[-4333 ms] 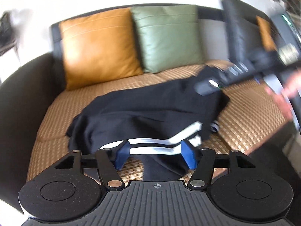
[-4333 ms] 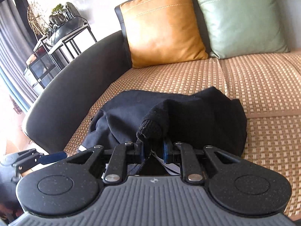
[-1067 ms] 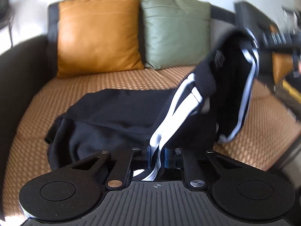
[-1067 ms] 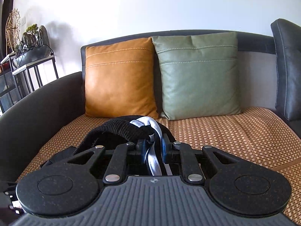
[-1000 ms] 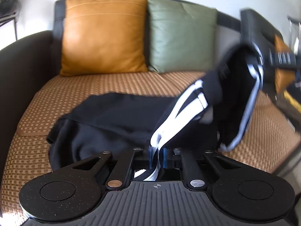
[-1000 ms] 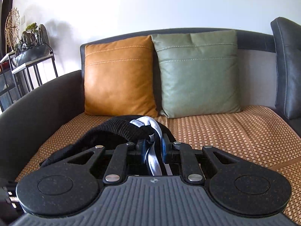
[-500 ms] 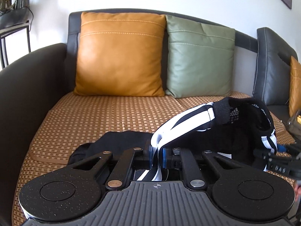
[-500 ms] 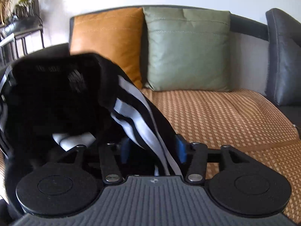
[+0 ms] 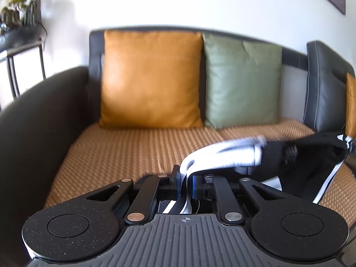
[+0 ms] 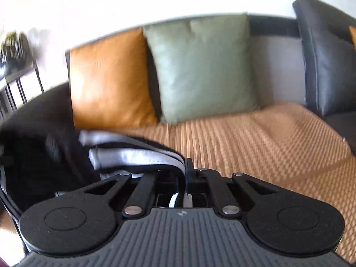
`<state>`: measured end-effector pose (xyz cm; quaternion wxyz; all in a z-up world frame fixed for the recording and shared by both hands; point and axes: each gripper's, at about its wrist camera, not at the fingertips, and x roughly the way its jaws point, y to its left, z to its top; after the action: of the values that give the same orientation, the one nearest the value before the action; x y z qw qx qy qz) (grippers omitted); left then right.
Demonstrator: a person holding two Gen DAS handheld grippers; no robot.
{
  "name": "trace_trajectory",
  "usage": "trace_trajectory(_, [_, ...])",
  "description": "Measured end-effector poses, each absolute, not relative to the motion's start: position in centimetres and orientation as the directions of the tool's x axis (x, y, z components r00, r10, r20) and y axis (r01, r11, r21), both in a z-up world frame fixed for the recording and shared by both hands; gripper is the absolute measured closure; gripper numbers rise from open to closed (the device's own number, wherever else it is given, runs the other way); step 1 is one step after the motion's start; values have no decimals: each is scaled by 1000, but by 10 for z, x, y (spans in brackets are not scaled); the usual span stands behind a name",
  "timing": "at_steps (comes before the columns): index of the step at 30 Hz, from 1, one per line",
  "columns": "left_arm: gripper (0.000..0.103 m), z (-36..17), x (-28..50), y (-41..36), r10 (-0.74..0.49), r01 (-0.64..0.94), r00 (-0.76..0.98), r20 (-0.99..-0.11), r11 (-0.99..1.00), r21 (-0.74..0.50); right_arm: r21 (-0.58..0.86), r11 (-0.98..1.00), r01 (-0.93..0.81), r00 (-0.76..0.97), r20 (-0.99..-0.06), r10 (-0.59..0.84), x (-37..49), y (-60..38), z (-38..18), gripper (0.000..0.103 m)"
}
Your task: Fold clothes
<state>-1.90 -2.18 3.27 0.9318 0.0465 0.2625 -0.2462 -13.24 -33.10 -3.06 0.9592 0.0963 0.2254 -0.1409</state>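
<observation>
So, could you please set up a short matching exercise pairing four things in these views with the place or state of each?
Things:
1. black garment with white stripes
2. orange cushion
3. green cushion
4. woven mat

Places or states:
A. covers the sofa seat
B. leans on the sofa back, nearer the dark armrest
C. clamped at its striped edge by both the left gripper and the right gripper
D. leans on the sofa back, on the side away from that armrest

Pairs: 1-C, 2-B, 3-D, 4-A
</observation>
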Motion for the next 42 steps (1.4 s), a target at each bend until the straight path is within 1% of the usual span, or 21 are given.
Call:
trace_trajectory(5, [98,74,-30,-12,-434,480,778,-453,877,-15,126,948,292,904,-359,-231,-141,-342,30,97])
trace_trajectory(9, [98,119,-48,-4,-458,496,799,-389,868,-2,115,957,267,932,-284,-226,-141,-342,84,97])
trace_trajectory(14, [98,170,-69,4,-491,515,821,-292,857,7,49,966,254,947,-218,-238,-125,-339,145,97])
trace_trajectory(19, [98,214,-85,7,-531,545,823,-204,838,20,6,966,260,958,-129,-257,-113,-335,200,97])
trace_trajectory(23, [98,242,-96,5,-549,559,825,-136,827,53,-35,966,256,961,-99,-258,-91,-327,236,97])
trace_trajectory(26, [98,256,-99,15,-544,551,832,-106,833,52,-53,972,228,968,-91,-232,-67,-312,257,97])
trace_trajectory(29, [99,259,-97,33,-517,522,852,-87,851,62,-60,983,171,980,-94,-176,-41,-285,269,97])
trace_trajectory(34, [100,249,-81,52,-473,480,875,-100,876,50,-30,999,39,995,-90,-42,6,-230,278,97])
trace_trajectory(37, [100,243,-71,64,-447,453,888,-108,890,43,8,999,-32,997,-69,33,29,-208,283,97])
trace_trajectory(39, [100,238,-65,71,-430,436,896,-115,899,38,16,998,-63,995,-71,64,42,-202,279,97])
trace_trajectory(42, [100,200,-38,54,-464,473,862,-203,881,-5,21,999,-48,989,-137,51,65,-217,250,97])
